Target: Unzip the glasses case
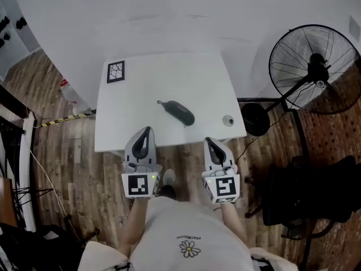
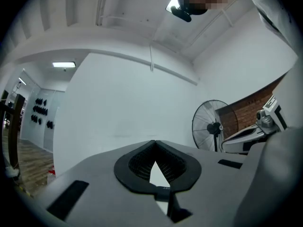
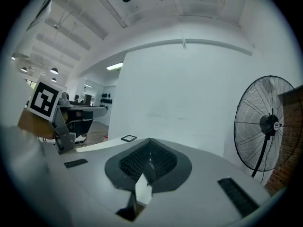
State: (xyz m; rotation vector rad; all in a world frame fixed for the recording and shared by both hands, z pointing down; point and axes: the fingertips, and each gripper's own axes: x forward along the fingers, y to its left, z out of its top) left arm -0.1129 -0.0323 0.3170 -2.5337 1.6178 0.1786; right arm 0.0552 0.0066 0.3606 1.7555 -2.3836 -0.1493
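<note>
A dark green oval glasses case (image 1: 181, 113) lies on the white table (image 1: 130, 123), right of centre, its zipper pull (image 1: 160, 103) trailing off the left end. My left gripper (image 1: 147, 131) hovers at the table's near edge, left of and nearer than the case, jaws meeting at the tip with nothing in them. My right gripper (image 1: 209, 141) is held at the near edge to the right, also shut and empty. Both gripper views look over the table at the white wall, with the jaws closed to a point (image 2: 154, 143) (image 3: 149, 141). The case is hidden in both.
A black-and-white marker card (image 1: 115, 71) lies at the table's far left corner, and a small round object (image 1: 228, 120) sits near the right edge. A standing fan (image 1: 313, 68) is at the right, with a dark chair (image 1: 307, 191) below it. Wooden floor surrounds the table.
</note>
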